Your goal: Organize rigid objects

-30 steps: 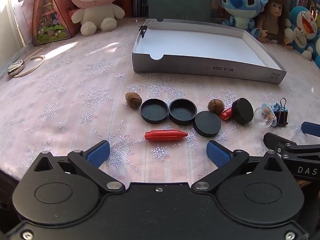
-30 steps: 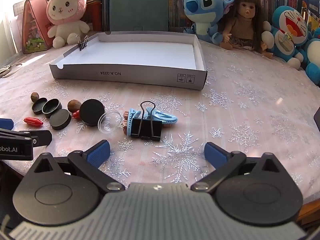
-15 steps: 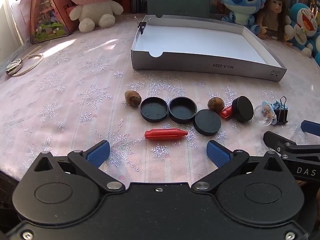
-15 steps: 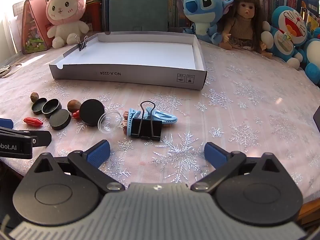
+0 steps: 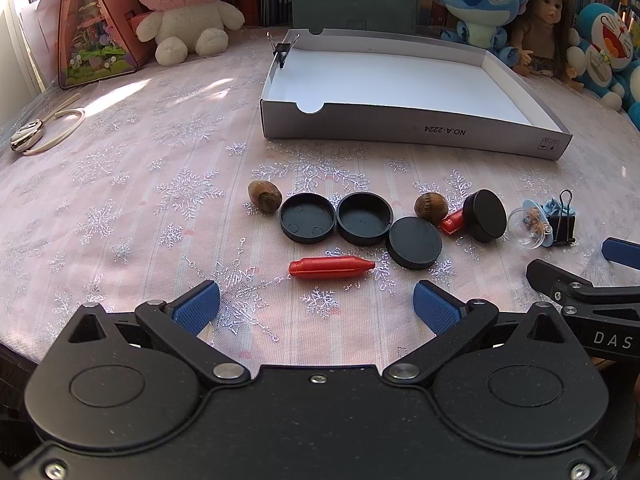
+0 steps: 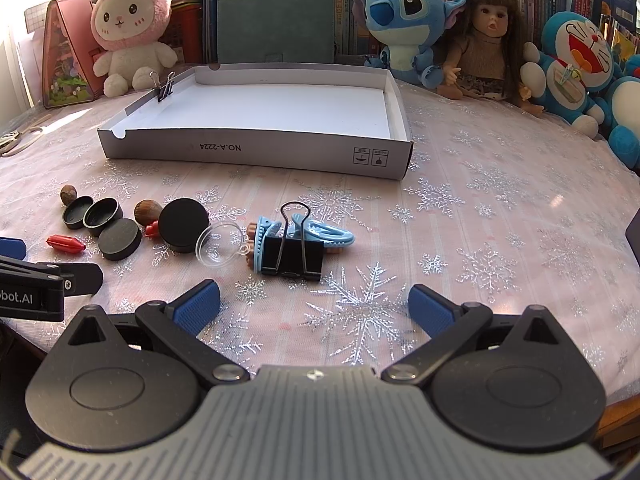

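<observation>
Small rigid items lie in a row on the snowflake tablecloth: a red capsule (image 5: 331, 267), several black round lids (image 5: 307, 218), two brown nuts (image 5: 264, 196), a clear dome (image 6: 219, 243), a black binder clip (image 6: 292, 255) and a blue hair clip (image 6: 320, 234). Behind them stands a shallow white cardboard tray (image 5: 400, 132) with nothing in it but a small binder clip (image 5: 282, 51) on its rim. My left gripper (image 5: 316, 308) is open just short of the red capsule. My right gripper (image 6: 314, 308) is open just short of the black binder clip.
Plush toys (image 6: 132, 40) and a doll (image 6: 490, 44) line the table's far edge before a bookshelf. A pink triangular case (image 5: 88, 28) stands far left, with a cord and metal piece (image 5: 36, 136) on the cloth. Bare cloth lies right of the clips.
The left wrist view has tilted slightly, so the tray and toys sit a little higher in frame. The right gripper and all objects have stayed put.
</observation>
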Motion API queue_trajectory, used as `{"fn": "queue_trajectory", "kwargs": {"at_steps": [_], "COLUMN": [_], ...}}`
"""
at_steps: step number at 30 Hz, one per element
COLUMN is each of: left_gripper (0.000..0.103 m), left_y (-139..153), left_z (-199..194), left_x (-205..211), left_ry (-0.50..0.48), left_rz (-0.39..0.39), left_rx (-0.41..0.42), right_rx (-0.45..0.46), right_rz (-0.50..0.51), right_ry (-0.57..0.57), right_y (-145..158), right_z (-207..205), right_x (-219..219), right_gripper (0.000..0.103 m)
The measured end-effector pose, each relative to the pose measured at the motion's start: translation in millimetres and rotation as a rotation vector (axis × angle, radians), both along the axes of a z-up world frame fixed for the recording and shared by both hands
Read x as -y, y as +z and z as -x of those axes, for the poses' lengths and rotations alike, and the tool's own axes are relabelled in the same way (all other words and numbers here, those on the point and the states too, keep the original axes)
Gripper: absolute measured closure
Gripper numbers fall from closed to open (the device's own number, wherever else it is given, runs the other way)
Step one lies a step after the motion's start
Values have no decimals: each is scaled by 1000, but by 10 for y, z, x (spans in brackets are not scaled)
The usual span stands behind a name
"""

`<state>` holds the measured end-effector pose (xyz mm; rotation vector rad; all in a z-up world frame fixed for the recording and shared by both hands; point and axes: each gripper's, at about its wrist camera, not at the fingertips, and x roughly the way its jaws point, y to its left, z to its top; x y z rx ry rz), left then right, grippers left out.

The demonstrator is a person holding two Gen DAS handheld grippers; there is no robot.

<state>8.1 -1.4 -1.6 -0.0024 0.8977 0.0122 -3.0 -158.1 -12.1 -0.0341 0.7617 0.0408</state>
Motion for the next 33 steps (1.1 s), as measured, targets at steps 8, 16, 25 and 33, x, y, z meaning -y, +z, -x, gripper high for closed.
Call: {"fn": "queue_trajectory", "kwargs": {"at_steps": [8,16,25,33], "left_gripper": [0,0,0,0], "left_y": [9,17,24,20], "left_z": [-8,-15,-21,-8], "left_x": [-2,-4,-6,-13], "left_ry": [0,0,-1,5], "left_rz": [0,0,0,6], "left_rx": [-2,-3,-4,6], "right_rx": [1,2,3,14], "right_rz": [0,0,0,-1], "right_ry": [0,-1,-1,-11], "right_y": [-1,-3,-9,-30], "right_z": [2,5,6,25], "right_x": [0,0,-5,-3], "right_gripper": [0,0,0,0]}}
